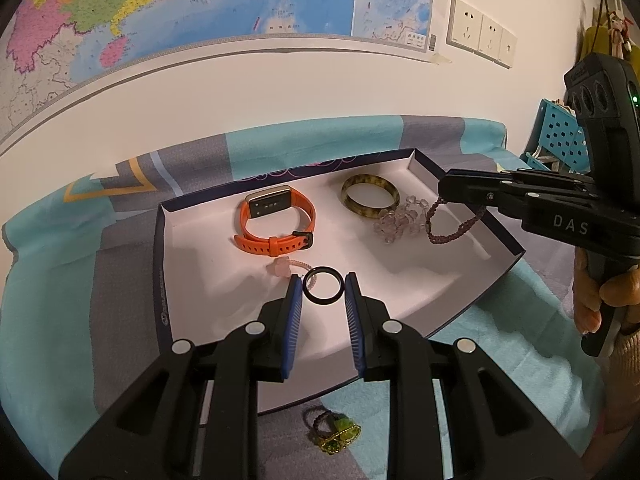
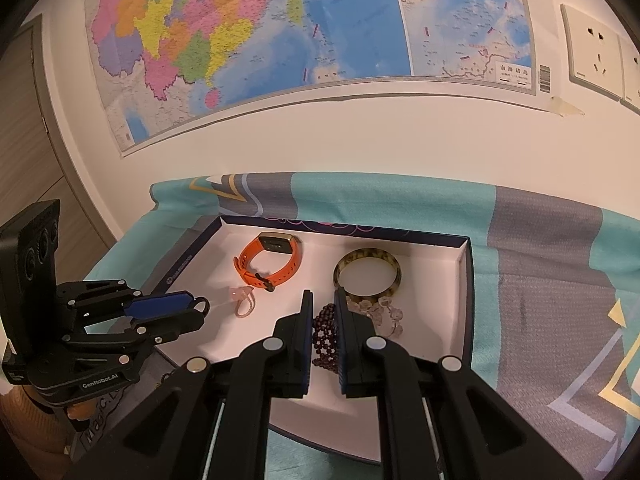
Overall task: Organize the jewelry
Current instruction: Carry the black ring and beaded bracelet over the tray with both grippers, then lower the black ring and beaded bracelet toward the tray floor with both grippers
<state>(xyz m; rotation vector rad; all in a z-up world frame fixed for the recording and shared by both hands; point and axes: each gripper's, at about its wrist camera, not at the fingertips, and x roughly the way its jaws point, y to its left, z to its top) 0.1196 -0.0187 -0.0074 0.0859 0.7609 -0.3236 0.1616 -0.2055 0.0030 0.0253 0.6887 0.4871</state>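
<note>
A shallow white box [image 1: 400, 280] with dark walls [image 2: 464, 280] lies on a teal and grey cloth. My left gripper [image 1: 323, 286] is shut on a black ring [image 1: 323, 286] and holds it over the box's near left part; it also shows in the right wrist view [image 2: 200, 305]. My right gripper [image 2: 323, 304] is shut on a dark red bead bracelet [image 2: 324, 336], which hangs from it over the box's right side [image 1: 452, 224]. In the box lie an orange watch [image 1: 276, 220], a mottled bangle [image 1: 370, 196], a clear bead bracelet [image 1: 396, 220] and a pink ring [image 1: 288, 268].
A green beaded piece [image 1: 334, 434] lies on the cloth in front of the box, under my left gripper. A wall with a map [image 2: 280, 40] and sockets [image 1: 480, 32] stands behind. A blue perforated basket [image 1: 560, 136] is at the far right.
</note>
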